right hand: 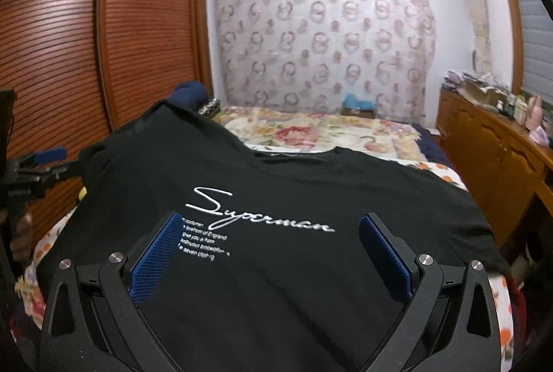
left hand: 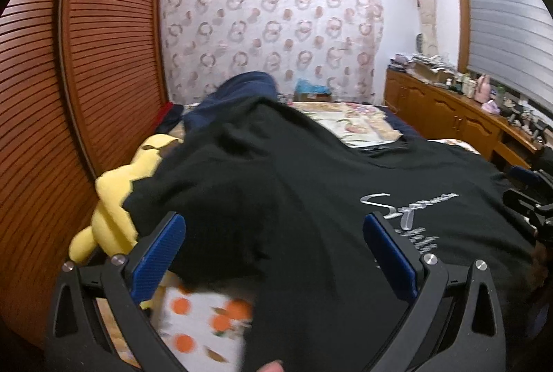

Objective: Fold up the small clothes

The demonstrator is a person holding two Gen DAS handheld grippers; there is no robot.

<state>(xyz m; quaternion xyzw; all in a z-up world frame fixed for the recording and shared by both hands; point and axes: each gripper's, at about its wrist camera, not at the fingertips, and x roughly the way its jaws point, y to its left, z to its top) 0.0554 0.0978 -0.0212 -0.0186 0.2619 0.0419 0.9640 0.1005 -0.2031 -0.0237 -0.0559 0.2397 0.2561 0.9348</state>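
Note:
A black T-shirt (right hand: 293,268) with white "Superman" script (right hand: 255,213) lies front up on the bed, collar toward the far end. My right gripper (right hand: 271,216) hovers open over the shirt's lower chest, its blue pads (right hand: 155,261) wide apart with only flat cloth below. My left gripper (left hand: 273,218) is also open, over the shirt's left side (left hand: 242,182), where the fabric is blurred and bunched up higher. Each gripper shows at the edge of the other's view: the right gripper (left hand: 528,199) and the left gripper (right hand: 41,161).
A yellow plush toy (left hand: 114,209) lies at the bed's left edge by the louvred wardrobe (left hand: 69,78). An orange-print sheet (left hand: 200,320) and a floral blanket (right hand: 311,130) cover the bed. A navy bundle (left hand: 242,88) sits at the back left. A cluttered wooden cabinet (right hand: 501,157) runs along the right.

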